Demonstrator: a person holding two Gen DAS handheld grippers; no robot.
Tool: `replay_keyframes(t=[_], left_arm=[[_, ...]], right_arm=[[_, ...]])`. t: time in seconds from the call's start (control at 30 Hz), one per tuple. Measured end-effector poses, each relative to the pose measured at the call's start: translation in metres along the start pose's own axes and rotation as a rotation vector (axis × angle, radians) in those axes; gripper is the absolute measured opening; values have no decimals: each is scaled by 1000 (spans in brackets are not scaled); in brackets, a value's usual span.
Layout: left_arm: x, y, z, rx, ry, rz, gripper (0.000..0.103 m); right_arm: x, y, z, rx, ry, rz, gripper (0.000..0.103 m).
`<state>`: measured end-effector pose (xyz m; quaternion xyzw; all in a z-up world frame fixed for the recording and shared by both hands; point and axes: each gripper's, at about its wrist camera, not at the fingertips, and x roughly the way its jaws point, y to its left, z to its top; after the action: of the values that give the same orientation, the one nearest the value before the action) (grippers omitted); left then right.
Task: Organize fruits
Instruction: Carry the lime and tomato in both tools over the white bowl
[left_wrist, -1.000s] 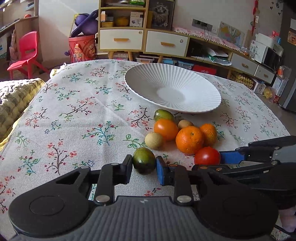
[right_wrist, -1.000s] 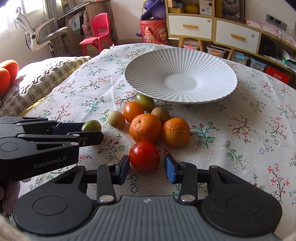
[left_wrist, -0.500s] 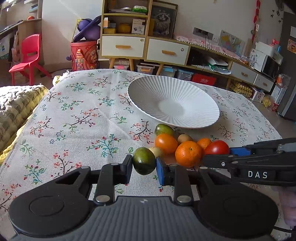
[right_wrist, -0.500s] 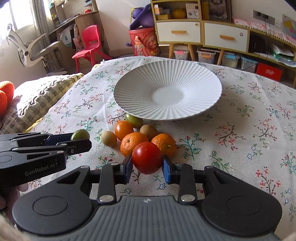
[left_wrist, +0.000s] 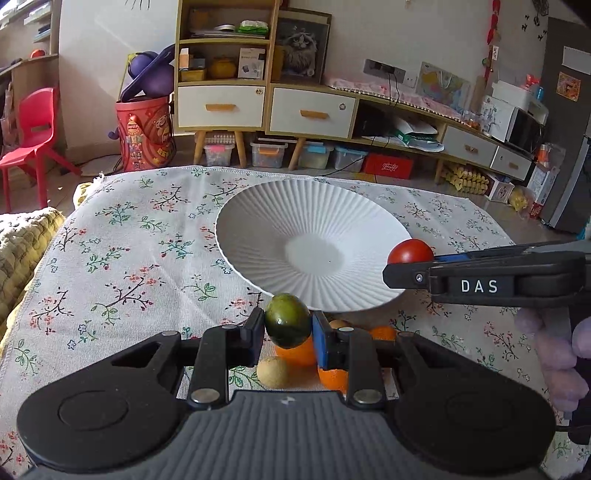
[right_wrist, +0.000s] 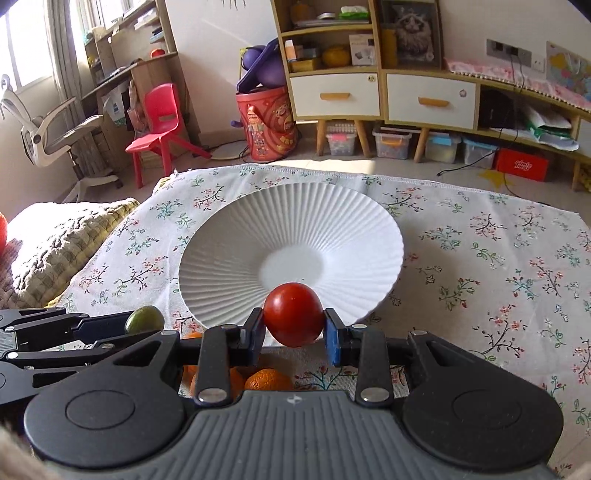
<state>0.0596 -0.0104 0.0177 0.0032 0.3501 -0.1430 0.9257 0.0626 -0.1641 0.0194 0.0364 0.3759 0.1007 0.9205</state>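
My left gripper is shut on a dark green fruit and holds it in the air just short of the near rim of the white ribbed plate. My right gripper is shut on a red tomato, held over the plate's near edge; the tomato also shows in the left wrist view at the plate's right rim. Below the grippers, oranges and a small tan fruit lie on the floral tablecloth.
A knitted cushion lies beside the table's left edge. Beyond the far edge are a red bucket, a red chair and low cabinets.
Both grippers have risen from the table with their fruit and moved forward toward the plate. The remaining fruit now lies below and behind the fingers.
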Motion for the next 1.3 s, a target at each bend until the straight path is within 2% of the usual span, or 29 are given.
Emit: replay_keyframes(t=[0.33, 0.63, 1.17, 1.2, 1.3], left_arm=[[43, -12, 24, 83, 7, 1, 11], [75, -10, 31, 131, 9, 0, 11], [78, -10, 31, 145, -8, -6, 13], [77, -9, 31, 144, -14, -5, 14], [68, -9, 29, 134, -26, 4, 27]], right_arm=[[21, -20, 16, -7, 21, 4, 30], [36, -29, 23, -6, 30, 34, 30], [39, -30, 28, -16, 34, 53, 32], [38, -30, 28, -16, 33, 49, 33], [33, -28, 28, -23, 29, 42, 36]])
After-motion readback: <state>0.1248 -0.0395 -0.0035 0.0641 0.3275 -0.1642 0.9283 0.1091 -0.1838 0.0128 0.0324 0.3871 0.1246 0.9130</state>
